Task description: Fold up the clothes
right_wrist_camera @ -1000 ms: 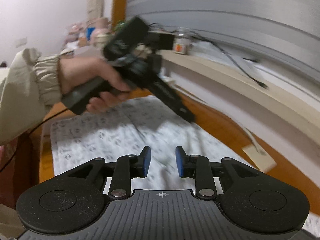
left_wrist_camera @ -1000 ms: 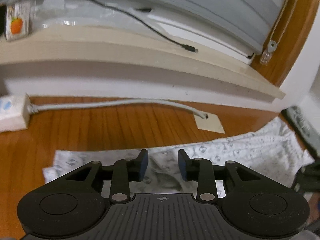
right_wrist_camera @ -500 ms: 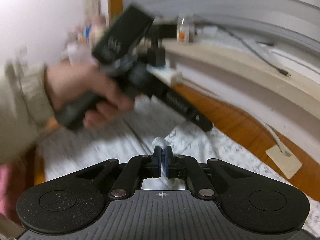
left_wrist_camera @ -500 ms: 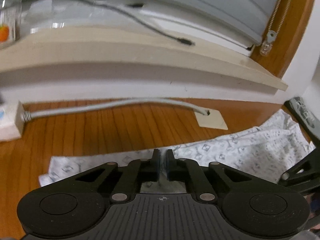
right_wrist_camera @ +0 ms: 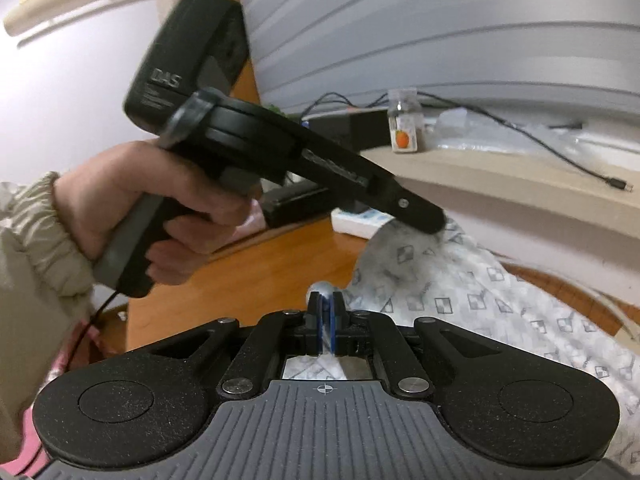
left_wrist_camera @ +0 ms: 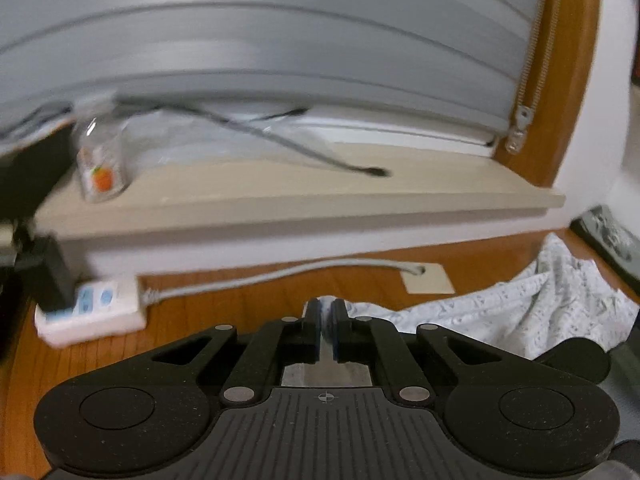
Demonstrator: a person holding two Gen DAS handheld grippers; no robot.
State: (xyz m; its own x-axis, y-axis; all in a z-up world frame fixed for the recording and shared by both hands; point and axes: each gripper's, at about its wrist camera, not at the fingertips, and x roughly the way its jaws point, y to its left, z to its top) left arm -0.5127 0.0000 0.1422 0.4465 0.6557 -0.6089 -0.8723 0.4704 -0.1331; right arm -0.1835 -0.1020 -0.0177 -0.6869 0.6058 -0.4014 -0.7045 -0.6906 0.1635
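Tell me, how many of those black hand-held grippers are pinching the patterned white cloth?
2: the left hand-held gripper pinches the patterned white cloth on one edge, the right hand-held gripper another.

right gripper pinching patterned cloth, left gripper likewise

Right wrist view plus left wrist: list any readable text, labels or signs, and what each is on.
"DAS": black box atop the left gripper that the hand holds.
Smaller lines under it: too blurred to read.
Raised lettering along that gripper's black body: illegible.
Orange-fruit label on the small clear jar on the pale window sill: picture only, words unreadable.
White power strip: nothing readable.
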